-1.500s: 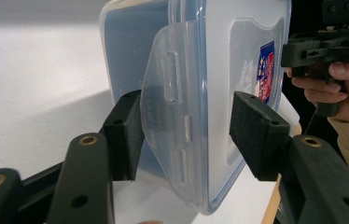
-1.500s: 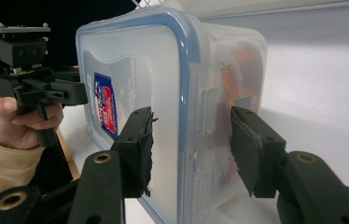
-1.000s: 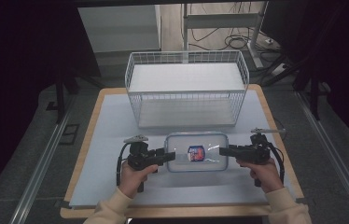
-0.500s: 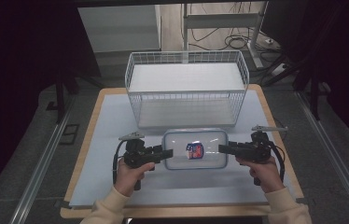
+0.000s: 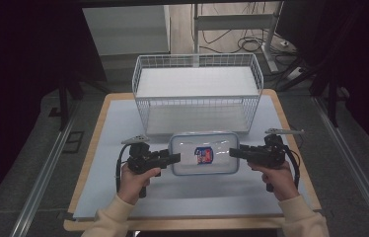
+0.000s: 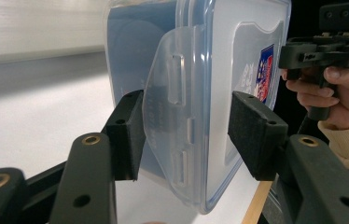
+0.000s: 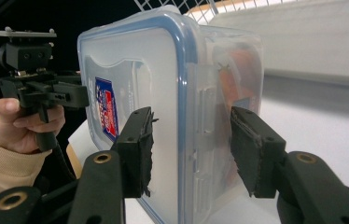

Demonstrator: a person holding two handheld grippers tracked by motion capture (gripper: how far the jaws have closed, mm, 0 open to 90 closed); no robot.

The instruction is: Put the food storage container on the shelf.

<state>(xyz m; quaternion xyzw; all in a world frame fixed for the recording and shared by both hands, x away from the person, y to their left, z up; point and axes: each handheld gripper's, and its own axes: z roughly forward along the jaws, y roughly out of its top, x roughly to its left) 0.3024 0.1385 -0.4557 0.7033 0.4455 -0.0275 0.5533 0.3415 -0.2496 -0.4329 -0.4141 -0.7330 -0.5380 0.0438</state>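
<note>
The clear plastic container (image 5: 203, 153) with the blue-rimmed lid sits on the bench (image 5: 123, 197) just in front of the wire basket (image 5: 197, 94), held from both short ends — the left gripper (image 5: 173, 157) has its fingers (image 6: 127, 135) clenched on the side latch flap, and the right gripper (image 5: 235, 152) grasps the opposite end. I think the main danger is the left side: the flap is thin and hinged, so it could bend or snap open. Then the container may tilt or slip out — especially if the two hands lift unevenly.
</note>
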